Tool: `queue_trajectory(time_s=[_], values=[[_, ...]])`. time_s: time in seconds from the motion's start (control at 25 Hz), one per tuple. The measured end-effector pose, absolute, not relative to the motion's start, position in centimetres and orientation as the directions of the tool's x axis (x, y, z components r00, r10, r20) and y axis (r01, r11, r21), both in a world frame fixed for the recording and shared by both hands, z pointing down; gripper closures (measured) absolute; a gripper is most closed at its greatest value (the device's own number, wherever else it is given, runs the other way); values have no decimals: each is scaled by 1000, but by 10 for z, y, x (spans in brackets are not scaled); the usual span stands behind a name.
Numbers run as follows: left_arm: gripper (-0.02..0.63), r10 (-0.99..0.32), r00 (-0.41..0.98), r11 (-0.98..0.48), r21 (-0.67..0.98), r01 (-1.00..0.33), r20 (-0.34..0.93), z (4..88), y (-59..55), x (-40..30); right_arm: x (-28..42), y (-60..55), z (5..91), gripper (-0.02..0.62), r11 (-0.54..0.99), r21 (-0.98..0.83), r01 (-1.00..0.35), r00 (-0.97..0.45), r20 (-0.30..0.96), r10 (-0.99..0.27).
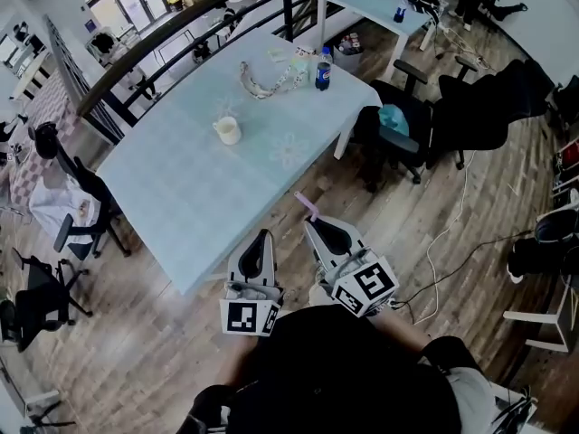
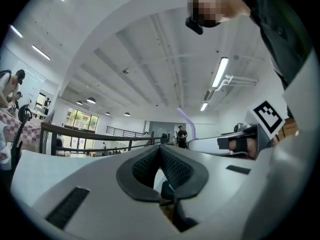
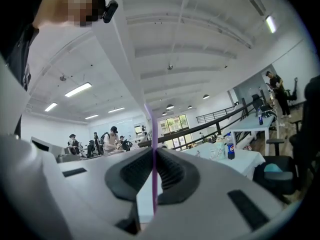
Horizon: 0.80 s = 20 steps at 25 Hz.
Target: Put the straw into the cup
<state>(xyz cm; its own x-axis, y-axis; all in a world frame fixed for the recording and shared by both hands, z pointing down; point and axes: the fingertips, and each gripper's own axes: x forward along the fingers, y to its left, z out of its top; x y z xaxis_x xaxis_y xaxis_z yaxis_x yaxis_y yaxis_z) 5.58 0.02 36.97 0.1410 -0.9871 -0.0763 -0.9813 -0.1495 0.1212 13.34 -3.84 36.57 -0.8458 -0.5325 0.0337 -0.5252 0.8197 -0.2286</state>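
A thin, lilac plastic straw (image 1: 307,204) is being held clamped between the jaws of the right gripper (image 1: 317,226). In the right gripper view, the straw (image 3: 150,129) is being shown as a narrow, straight, pale purple line. It is running upright through the seam between the two black ribbed pads (image 3: 172,174), which are being pressed against it from both sides. In the head view, only a short length is being shown beyond the jaw tips. That length is slanting away from the person, over the wooden floor (image 1: 407,215) and near the closest edge of the table.

The left gripper (image 1: 263,239) is being held just beside the right one, close to the person's body. Its jaws are being kept together, with nothing between them. In the left gripper view, the straw (image 2: 186,118) is being seen as a slim lilac stroke, bent by the wide-angle lens.

A white handled cup (image 1: 228,131) is standing upright on the pale blue rectangular table (image 1: 181,197), well apart from the straw. A dark bottle with a blue label (image 1: 323,69) is standing at the table's far end.
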Motion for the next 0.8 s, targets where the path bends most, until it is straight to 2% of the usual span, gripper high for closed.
queue_trajectory(time_s=[0.44, 0.8], values=[[592, -996, 8, -17, 112, -994, -89, 365, -82, 83, 158, -127, 369, 566, 873, -252, -417, -904, 21, -426], [592, -997, -45, 38, 100, -994, -69, 370, -112, 79, 162, -168, 365, 566, 883, -250, -398, -912, 0, -411]])
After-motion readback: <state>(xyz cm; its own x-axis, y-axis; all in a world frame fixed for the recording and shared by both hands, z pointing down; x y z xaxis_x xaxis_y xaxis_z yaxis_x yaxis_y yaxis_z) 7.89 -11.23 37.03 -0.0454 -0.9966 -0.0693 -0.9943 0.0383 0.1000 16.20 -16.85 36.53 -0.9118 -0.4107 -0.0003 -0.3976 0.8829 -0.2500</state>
